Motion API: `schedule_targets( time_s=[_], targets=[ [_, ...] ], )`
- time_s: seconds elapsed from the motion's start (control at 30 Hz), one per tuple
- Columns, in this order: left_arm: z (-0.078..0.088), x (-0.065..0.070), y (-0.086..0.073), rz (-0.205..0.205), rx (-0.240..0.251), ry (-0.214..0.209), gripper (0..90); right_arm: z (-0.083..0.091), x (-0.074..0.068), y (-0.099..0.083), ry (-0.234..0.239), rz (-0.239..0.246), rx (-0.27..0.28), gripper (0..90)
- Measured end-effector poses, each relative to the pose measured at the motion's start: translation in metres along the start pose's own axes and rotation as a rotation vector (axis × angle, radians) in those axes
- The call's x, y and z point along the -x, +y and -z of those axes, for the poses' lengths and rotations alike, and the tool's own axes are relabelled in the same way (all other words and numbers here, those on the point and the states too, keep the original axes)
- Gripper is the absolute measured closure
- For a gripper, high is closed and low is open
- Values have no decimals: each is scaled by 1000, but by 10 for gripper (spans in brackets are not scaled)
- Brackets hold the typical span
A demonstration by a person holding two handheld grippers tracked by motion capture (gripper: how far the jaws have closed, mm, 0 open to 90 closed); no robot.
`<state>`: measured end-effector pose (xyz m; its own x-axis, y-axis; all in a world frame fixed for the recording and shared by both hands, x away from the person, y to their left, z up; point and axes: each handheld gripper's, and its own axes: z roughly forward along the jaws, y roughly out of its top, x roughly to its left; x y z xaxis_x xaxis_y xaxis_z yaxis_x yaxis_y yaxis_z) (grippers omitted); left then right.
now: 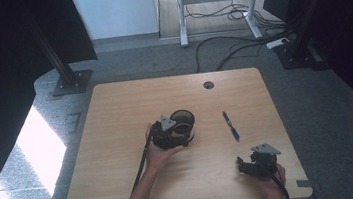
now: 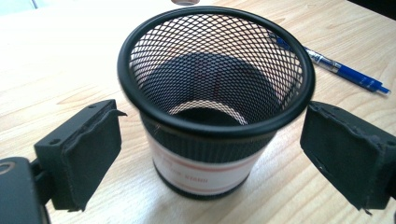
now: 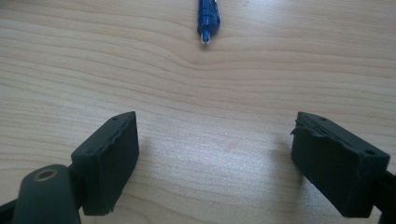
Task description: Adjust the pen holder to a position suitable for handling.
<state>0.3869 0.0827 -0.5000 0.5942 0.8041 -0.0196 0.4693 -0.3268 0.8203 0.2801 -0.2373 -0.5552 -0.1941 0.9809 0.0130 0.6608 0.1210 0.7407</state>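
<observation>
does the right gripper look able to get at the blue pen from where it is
Probably yes. The right gripper has its jaws open and aimed at the blue pen, with bare wooden table between them. The mesh pen cup stands off to the side.

- Left gripper (image 2: 210,140): black body topped by a grey three-cornered plate (image 1: 168,123); two blocky black jaws faced with ragged-edged foam pads (image 2: 95,154), small screw holes along their backs.
- Black cable (image 1: 141,164) trails from its 7 o'clock side.
- Right gripper (image 3: 215,163): same black build, grey plate (image 1: 265,149), a brass-ringed hole (image 3: 45,175) at the left jaw's base.
- Forearms bare; no sleeves visible.
</observation>
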Motion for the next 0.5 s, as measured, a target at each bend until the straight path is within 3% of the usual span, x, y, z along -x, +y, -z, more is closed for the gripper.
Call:
schedule_targets(
  time_s=[0.27, 0.5],
  targets=[
    [25, -2, -12, -15, -3, 19, 61, 0, 0, 0, 0, 0, 0, 144],
    [48, -8, -31, -9, -10, 1, 64, 0, 0, 0, 0, 0, 0, 144]
  ],
)
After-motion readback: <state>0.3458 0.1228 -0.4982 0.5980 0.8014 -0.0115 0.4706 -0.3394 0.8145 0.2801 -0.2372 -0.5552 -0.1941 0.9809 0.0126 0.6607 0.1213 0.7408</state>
